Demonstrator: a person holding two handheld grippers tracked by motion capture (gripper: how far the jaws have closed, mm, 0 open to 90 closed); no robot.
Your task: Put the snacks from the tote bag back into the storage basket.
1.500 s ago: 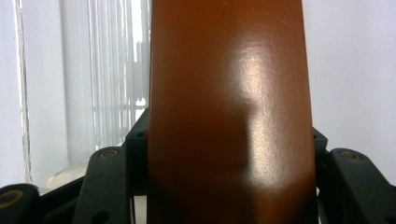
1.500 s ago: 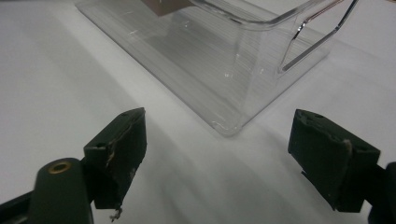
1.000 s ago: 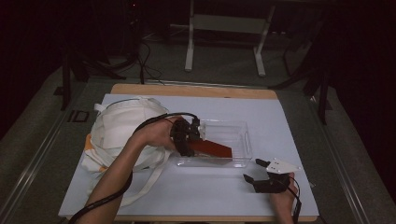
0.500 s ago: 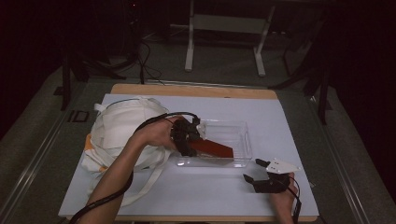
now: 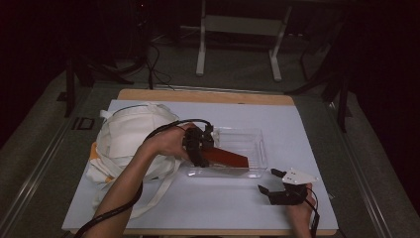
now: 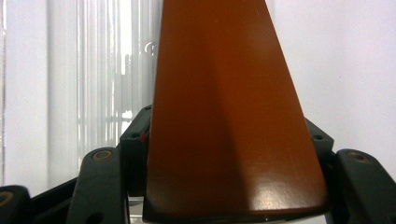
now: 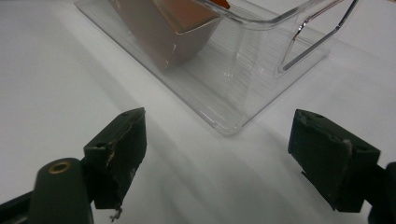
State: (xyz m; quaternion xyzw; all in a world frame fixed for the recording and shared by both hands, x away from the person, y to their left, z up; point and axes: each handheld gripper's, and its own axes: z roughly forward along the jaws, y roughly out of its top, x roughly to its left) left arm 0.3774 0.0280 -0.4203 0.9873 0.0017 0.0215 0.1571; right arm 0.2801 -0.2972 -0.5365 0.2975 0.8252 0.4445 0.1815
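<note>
Brown slab (image 5: pixel 228 157) between left gripper (image 5: pixel 199 148) jaws, seemingly loosening.

Looks like a lab: a white-covered wooden table (image 5: pixel 307 134) is set among dark metal stands (image 5: pixel 237 44) and floor cables (image 5: pixel 153 69).

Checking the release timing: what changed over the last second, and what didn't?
The left gripper has just been opening its jaws, with the brown box between them, its far end in the clear tray. No visible shift of box, tray, white bag or either hand. The right gripper rests open on the table.
</note>
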